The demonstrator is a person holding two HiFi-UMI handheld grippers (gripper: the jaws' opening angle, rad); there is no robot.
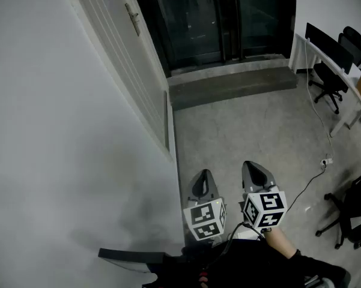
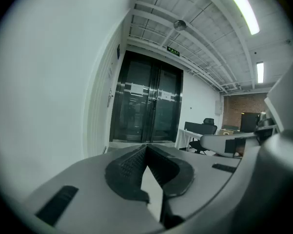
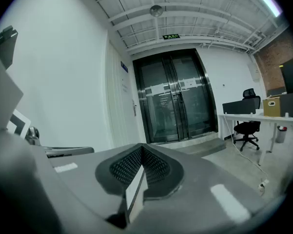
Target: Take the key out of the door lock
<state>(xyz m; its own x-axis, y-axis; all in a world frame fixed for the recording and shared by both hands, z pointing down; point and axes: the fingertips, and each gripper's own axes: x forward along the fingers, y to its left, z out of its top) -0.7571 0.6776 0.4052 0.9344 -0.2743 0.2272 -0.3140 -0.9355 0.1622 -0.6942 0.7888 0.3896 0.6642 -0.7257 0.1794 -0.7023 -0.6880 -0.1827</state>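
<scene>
In the head view, the grey left gripper [image 1: 203, 176] and grey right gripper [image 1: 255, 168] sit side by side at the near edge, beside the plain white wall [image 1: 60, 131]. The white panelled door [image 1: 117, 35] with its metal lever handle [image 1: 133, 18] stands far off on the left. The key is too small to make out.

The left gripper view shows the jaws clenched together with nothing between them.

In the right gripper view the jaws are likewise clenched and empty. The door is far ahead on the left, beside dark glass double doors [image 3: 173, 96].
</scene>
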